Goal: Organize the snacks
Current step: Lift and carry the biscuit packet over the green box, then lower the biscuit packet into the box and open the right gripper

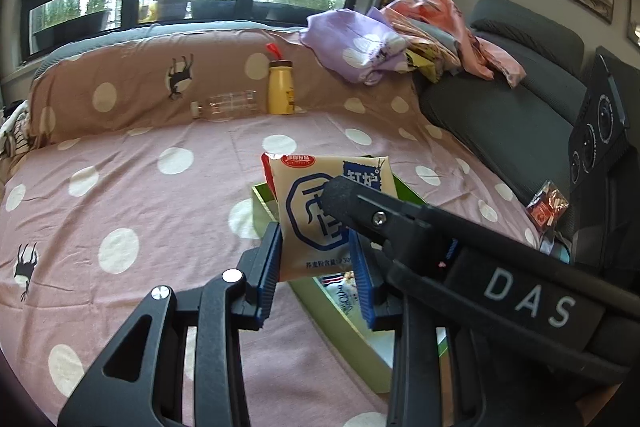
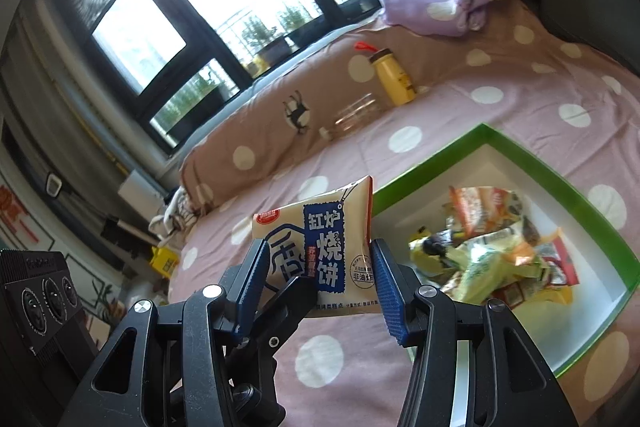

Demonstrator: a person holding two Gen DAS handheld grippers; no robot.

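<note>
A beige snack packet (image 1: 304, 187) (image 2: 324, 227) with blue print hangs upright over the pink dotted bedsheet. My left gripper (image 1: 315, 233) is shut on its lower part, one blue pad on each side. My right gripper (image 2: 319, 247) is shut on the same packet, one pad on each edge. In the left wrist view a right finger (image 1: 348, 199) crosses in front of the packet. In the right wrist view a left finger (image 2: 292, 301) reaches in from below. The green box (image 1: 260, 203) (image 2: 440, 151) lies just behind and right of the packet, holding several snack packets (image 2: 488, 251).
A yellow bottle (image 1: 281, 87) and a clear bottle (image 1: 230, 105) lie against the brown pillow. Piled clothes (image 1: 360, 43) rest on a grey sofa (image 1: 500, 115) at right. A small red packet (image 1: 547, 205) lies at the bed's right edge beside a black device (image 1: 600, 131).
</note>
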